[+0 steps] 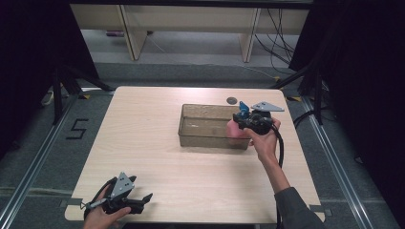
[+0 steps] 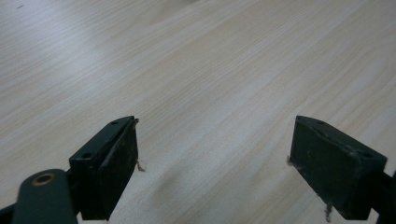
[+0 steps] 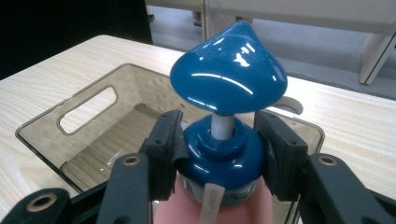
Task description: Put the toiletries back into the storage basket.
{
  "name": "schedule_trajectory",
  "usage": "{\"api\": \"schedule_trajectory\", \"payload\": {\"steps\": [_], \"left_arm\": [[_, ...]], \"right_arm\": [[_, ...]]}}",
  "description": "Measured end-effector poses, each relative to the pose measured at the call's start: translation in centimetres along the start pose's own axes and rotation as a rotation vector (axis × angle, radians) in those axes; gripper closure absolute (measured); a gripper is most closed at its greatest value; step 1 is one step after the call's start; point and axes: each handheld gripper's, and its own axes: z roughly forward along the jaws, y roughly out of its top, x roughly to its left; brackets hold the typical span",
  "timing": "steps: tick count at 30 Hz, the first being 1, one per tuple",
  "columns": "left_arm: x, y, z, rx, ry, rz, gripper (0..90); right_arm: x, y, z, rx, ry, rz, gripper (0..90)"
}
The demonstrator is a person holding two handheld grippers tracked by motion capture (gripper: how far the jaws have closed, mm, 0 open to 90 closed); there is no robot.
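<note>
Looks like a lab or recording studio setup, not anyone's home. Black curtains point(image 1: 28, 71) hang on both sides, a taped "5" point(image 1: 76, 129) marks the grey floor point(image 1: 38, 157), and loose cables point(image 1: 279, 33) trail behind the wooden table point(image 1: 143, 143).

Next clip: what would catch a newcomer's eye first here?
The pink pump bottle with its glossy blue pump head, clamped at the collar by the right gripper at the right end of the clear smoky bin. The left gripper rests open at the wooden table's near left corner.
</note>
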Motion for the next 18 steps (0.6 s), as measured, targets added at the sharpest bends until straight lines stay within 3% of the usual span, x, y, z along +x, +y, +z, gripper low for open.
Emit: {"api": "schedule_trajectory", "payload": {"steps": [6, 7, 9, 10, 13, 14, 15, 16, 17, 18], "left_arm": [[0.02, 0.02, 0.01, 0.001, 0.000, 0.003, 15.0], [0.05, 0.03, 0.02, -0.001, -0.002, 0.009, 15.0], [0.11, 0.00, 0.04, 0.002, -0.005, 0.019, 15.0], [0.02, 0.00, 0.00, 0.002, -0.001, 0.003, 15.0], [-0.05, 0.01, 0.07, -0.009, -0.003, -0.004, 15.0], [0.15, 0.06, 0.01, 0.004, 0.000, 0.028, 15.0], [0.15, 0.06, 0.01, 0.004, 0.000, 0.028, 15.0], [0.07, -0.01, 0.01, 0.003, -0.007, 0.011, 15.0], [0.01, 0.01, 0.01, 0.000, 0.000, 0.001, 15.0], [-0.03, 0.02, 0.06, -0.008, -0.002, -0.003, 15.0]], "right_arm": [[-0.07, -0.24, 0.06, 0.010, 0.004, 0.019, 53.2], [-0.24, -0.24, 0.11, 0.008, 0.012, -0.007, 53.2], [-0.30, -0.32, 0.03, 0.010, -0.006, -0.008, 53.2], [-0.12, -0.48, 0.12, 0.005, 0.003, 0.026, 53.2], [-0.21, -0.51, 0.10, 0.014, -0.005, 0.018, 53.2], [-0.41, -0.56, 0.18, 0.003, -0.007, -0.002, 53.2], [-0.41, -0.56, 0.18, 0.003, -0.007, -0.002, 53.2], [-0.35, -0.60, 0.16, 0.006, -0.010, 0.009, 53.2], [-0.50, -0.65, 0.22, 0.002, -0.016, -0.011, 53.2], [-0.44, -0.67, 0.14, 0.029, -0.005, 0.008, 53.2]]}}
